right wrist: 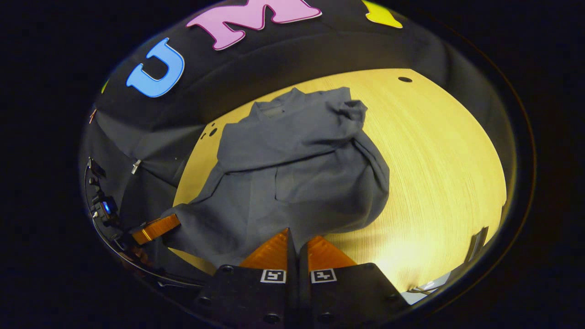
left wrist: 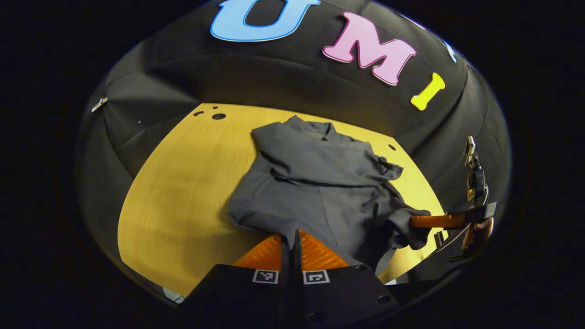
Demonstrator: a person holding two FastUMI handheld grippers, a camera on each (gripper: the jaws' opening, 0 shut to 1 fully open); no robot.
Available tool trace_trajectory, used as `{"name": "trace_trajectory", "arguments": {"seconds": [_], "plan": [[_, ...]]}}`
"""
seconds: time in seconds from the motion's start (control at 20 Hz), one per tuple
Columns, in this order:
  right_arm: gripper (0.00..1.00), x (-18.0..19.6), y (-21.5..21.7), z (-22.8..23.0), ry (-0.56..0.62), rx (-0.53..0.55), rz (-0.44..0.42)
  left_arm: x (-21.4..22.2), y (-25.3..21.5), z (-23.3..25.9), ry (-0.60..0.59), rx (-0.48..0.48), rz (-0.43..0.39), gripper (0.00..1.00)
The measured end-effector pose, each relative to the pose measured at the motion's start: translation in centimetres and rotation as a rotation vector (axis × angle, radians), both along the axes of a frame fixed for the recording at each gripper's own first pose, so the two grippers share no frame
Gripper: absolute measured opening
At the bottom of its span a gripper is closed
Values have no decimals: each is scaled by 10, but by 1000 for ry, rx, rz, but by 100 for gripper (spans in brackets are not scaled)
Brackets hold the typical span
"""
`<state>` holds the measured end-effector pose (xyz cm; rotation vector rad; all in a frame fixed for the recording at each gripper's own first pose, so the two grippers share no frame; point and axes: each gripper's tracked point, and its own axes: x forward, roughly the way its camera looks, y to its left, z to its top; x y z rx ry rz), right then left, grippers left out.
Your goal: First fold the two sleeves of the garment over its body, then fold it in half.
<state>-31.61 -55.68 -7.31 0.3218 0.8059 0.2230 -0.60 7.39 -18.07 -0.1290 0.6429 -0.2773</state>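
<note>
Currently: grey garment (left wrist: 315,183) on yellow table (left wrist: 183,192), sleeves folded over body | left gripper (left wrist: 296,244) clamped on hem | right gripper (right wrist: 293,242) clamped on hem

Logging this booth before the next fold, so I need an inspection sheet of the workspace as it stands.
Surface: yellow wooden table, a few small dark holes near its edges.
Job's things: grey garment lying rumpled, both sleeves folded over its body, near hem lifted.
Clutter: nothing seen.
Grippers: left tongs shut on the garment's near hem; right tongs shut on the hem too.
Cables: nothing seen.
Surroundings: black cloth wall behind the table.
</note>
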Motion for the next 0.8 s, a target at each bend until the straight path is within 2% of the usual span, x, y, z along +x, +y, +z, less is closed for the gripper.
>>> {"name": "trace_trajectory", "arguments": {"seconds": [0.35,0.8], "plan": [[5,52,-4,43,-131,-18,16,47,-4,48,-103,6,-10,5],[5,149,-17,76,-266,-24,-2,145,-28,102,-256,-16,-5,5]]}}
